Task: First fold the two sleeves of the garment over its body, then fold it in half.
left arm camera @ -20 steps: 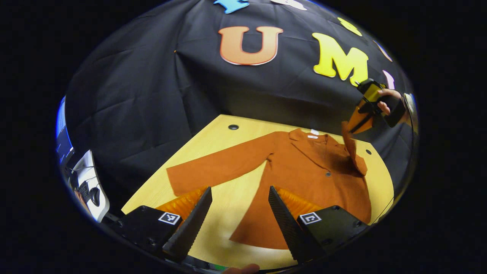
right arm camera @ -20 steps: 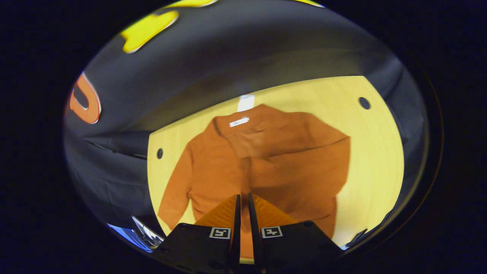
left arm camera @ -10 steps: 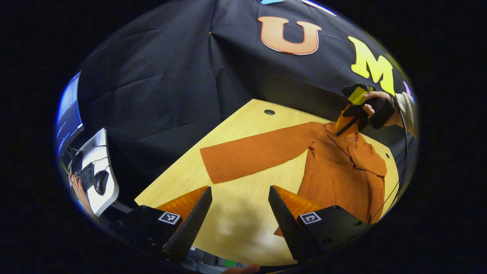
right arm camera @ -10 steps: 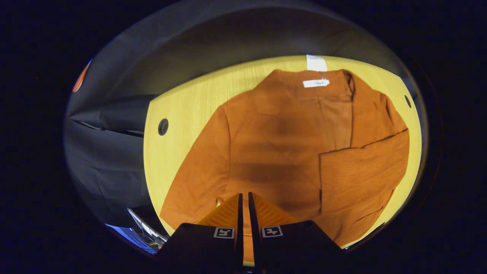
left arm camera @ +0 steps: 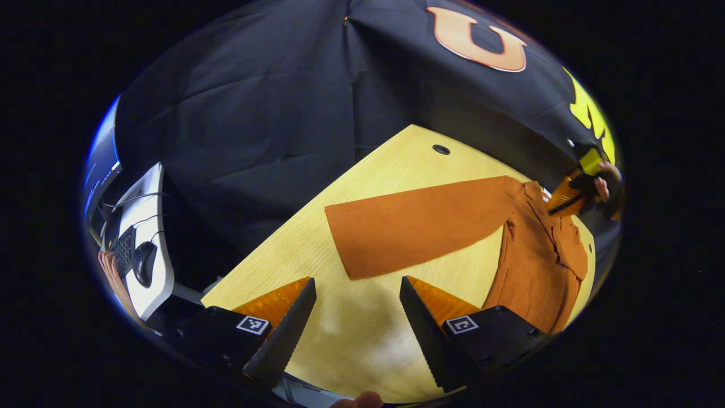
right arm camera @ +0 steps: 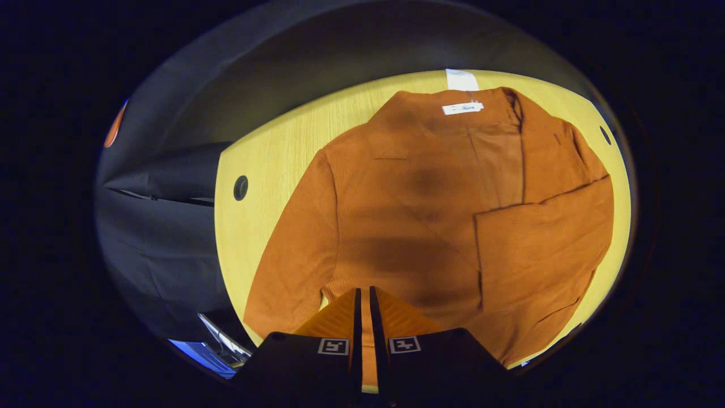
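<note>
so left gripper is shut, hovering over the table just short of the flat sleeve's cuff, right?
Not quite. The left gripper is open: in the left gripper view its two fingers stand well apart with bare table between them. The rest holds: it hovers just short of the cuff of the flat sleeve.
</note>
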A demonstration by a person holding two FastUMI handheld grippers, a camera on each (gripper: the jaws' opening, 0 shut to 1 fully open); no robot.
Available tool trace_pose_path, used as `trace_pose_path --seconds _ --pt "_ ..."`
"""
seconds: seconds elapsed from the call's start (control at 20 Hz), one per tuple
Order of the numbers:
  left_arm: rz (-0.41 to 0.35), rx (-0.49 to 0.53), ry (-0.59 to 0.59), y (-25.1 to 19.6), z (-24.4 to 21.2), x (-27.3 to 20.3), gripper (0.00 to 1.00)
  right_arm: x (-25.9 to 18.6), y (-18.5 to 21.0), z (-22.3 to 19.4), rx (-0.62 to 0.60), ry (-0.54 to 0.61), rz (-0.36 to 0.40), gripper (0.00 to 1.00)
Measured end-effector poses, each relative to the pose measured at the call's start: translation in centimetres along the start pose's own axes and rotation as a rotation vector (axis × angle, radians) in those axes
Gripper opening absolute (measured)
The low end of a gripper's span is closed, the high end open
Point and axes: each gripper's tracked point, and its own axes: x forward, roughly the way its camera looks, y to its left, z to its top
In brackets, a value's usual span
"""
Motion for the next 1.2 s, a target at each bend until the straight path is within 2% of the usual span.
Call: trace_pose_path --seconds 0.15,0.3,0.45,0.55,0.6,0.65,0.75,0.8,0.85,0.9,1.0,1.05,1.15,1.2 --pt "-0.008 -0.035 0.04 1.3 2.3 2.3 0.97 -4.1 -2.8 -0.2 0.001 -0.034 0.034 0.11" --pt "-0.008 -0.135 0.106 1.5 3.2 4.0 0.97 -8.0 -6.6 -1.4 0.004 -0.072 0.073 0.11" --pt "0.004 -0.188 0.178 1.7 3.0 5.6 0.97 -11.2 -12.0 -2.9 -0.018 -0.131 0.076 0.11" --pt "0.013 -0.199 0.224 1.7 2.6 6.5 0.97 -12.6 -15.8 -4.4 -0.024 -0.162 0.063 0.3" --pt "0.02 -0.206 0.24 1.7 2.7 7.1 0.97 -13.8 -17.5 -5.4 -0.011 -0.167 0.058 0.24" --pt "0.017 -0.219 0.26 1.4 2.4 7.6 0.97 -14.5 -19.3 -6.1 0.003 -0.175 0.055 0.32" --pt "0.01 -0.266 0.303 0.7 2.2 8.4 0.97 -15.5 -22.4 -7.7 0.013 -0.184 0.061 0.4" --pt "0.028 -0.281 0.318 0.9 2.3 8.4 0.97 -15.8 -23.8 -8.9 -0.001 -0.178 0.061 0.61" --pt "0.037 -0.287 0.319 0.7 2.9 9.0 0.98 -16.3 -25.0 -9.7 -0.019 -0.181 0.065 0.64" --pt "0.036 -0.275 0.329 0.5 3.4 9.3 0.96 -16.6 -26.3 -10.7 -0.04 -0.181 0.057 0.6" --pt "0.049 -0.257 0.355 0.9 3.5 9.3 1.0 -16.9 -29.2 -12.4 -0.063 -0.185 0.015 0.86" --pt "0.068 -0.272 0.372 0.9 3.6 9.8 0.96 -17.0 -30.1 -13.3 -0.067 -0.181 0.006 0.86" --pt "0.102 -0.271 0.429 0.8 3.5 9.9 0.94 -17.2 -31.2 -14.9 -0.067 -0.176 0.011 0.86" --pt "0.117 -0.257 0.454 1.0 3.3 9.8 0.93 -17.3 -31.6 -15.7 -0.067 -0.175 0.016 0.8"
